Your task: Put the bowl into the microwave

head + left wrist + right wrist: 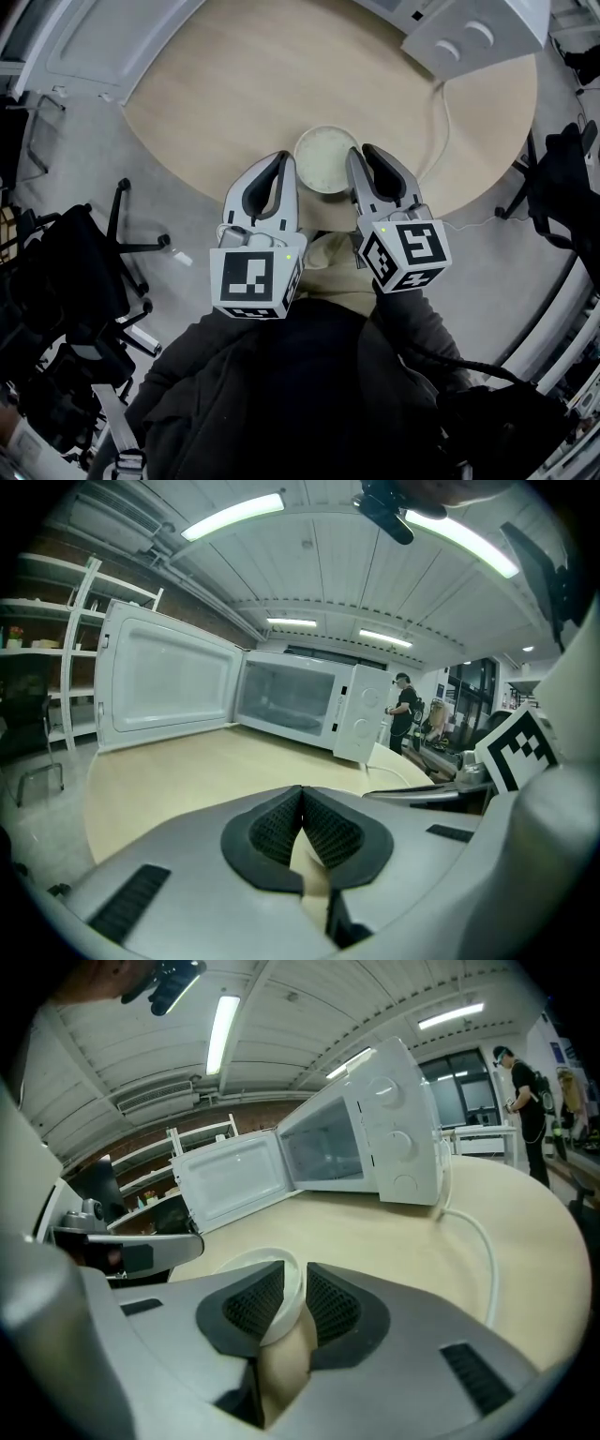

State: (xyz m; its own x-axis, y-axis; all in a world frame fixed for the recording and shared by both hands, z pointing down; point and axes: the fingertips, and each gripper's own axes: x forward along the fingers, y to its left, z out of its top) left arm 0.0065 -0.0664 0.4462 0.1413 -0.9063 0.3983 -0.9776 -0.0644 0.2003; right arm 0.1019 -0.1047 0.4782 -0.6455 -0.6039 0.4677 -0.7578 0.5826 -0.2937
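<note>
The bowl [323,159] is round, shallow and pale cream, with a thin smooth rim. It sits on the round table [234,84] of light matt wood, near the edge closest to the person and well apart from the microwave [473,33]. The microwave is a white box with two round knobs, and its flat door [169,682] stands wide open. A thin white cable [483,1241] curves from it over the wood. The right gripper [295,1274] has grey plastic shells and black ribbed pads. Its jaws stand a little apart with the bowl's near rim [246,1262] between them, and I cannot see the pads pressing on it. The left gripper [302,794] is just beside the bowl's left side. Its ribbed pads meet at the tips, with nothing between them. Each gripper carries a cube with black and white square markers.
</note>
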